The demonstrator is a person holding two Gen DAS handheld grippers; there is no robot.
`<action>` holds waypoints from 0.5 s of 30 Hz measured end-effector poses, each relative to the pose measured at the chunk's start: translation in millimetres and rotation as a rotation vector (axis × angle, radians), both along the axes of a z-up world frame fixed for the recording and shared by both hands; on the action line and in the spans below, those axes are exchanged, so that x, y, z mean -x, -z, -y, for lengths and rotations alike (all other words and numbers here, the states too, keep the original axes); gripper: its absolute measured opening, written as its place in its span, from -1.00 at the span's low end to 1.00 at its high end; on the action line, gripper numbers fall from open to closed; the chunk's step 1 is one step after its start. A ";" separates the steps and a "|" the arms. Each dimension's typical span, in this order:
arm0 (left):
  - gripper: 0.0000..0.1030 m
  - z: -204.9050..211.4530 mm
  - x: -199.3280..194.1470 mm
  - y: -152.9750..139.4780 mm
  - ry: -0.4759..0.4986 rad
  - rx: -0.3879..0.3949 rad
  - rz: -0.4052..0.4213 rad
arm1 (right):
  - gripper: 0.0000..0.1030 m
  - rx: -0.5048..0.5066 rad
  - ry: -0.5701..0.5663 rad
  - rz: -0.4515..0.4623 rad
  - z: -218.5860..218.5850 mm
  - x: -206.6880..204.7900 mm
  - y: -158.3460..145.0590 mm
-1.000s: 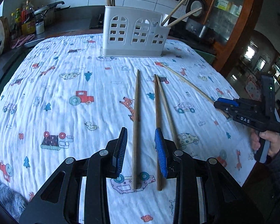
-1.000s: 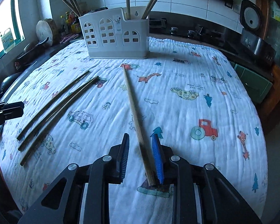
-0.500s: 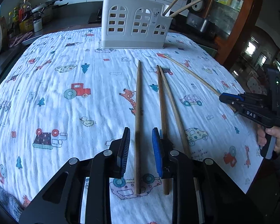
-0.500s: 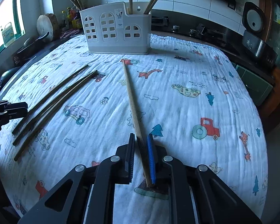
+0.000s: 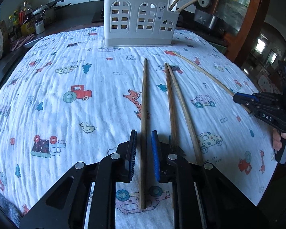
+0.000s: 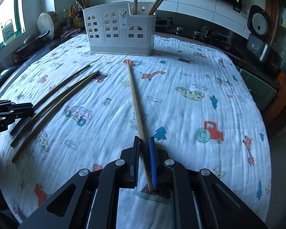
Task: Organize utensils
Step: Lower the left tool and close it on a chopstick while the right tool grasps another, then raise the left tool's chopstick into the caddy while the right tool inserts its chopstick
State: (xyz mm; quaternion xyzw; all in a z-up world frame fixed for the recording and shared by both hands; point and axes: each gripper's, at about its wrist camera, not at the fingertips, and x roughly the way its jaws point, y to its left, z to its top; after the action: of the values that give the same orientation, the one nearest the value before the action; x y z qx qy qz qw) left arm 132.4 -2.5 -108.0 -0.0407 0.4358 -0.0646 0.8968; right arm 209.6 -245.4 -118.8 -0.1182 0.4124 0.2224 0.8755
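A white utensil holder stands at the far side of the table and holds several chopsticks; it also shows in the right wrist view. My left gripper straddles the leftmost chopstick, its jaws narrowly apart around it. Two more chopsticks lie just to the right. My right gripper is almost closed around the near end of a light chopstick lying on the cloth. That chopstick and the right gripper show in the left wrist view.
A white cloth with cartoon prints covers the table. Three dark chopsticks lie left of my right gripper, by the left gripper. A kitchen counter with bottles and a rice cooker rings the table.
Both grippers have narrowed their jaws around their chopsticks and moved slightly forward. The chopsticks still lie on the cloth.
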 end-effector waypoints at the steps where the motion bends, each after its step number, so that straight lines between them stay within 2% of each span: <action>1: -0.84 1.5 -0.4 -0.6 -0.001 -0.019 -0.002 | -0.83 -0.001 0.001 0.001 0.1 0.5 -0.8; 2: -0.89 1.6 -0.4 -1.8 0.000 -0.014 -0.005 | -0.85 -0.004 0.000 0.002 0.8 0.6 -2.2; 8: -0.89 -1.0 5.1 -16.2 0.007 0.015 0.019 | -0.86 -0.019 0.005 0.035 1.4 9.6 -17.0; 15: -0.89 -3.7 14.4 -52.2 0.012 0.023 0.106 | -0.86 -0.071 0.016 0.129 3.6 24.2 -58.4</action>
State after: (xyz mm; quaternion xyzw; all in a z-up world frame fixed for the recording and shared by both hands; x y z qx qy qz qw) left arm 118.0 1.2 -55.8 -0.0448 0.3869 -0.0767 0.9178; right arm 185.4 -249.1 -60.4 -0.0978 0.3481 0.2218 0.9056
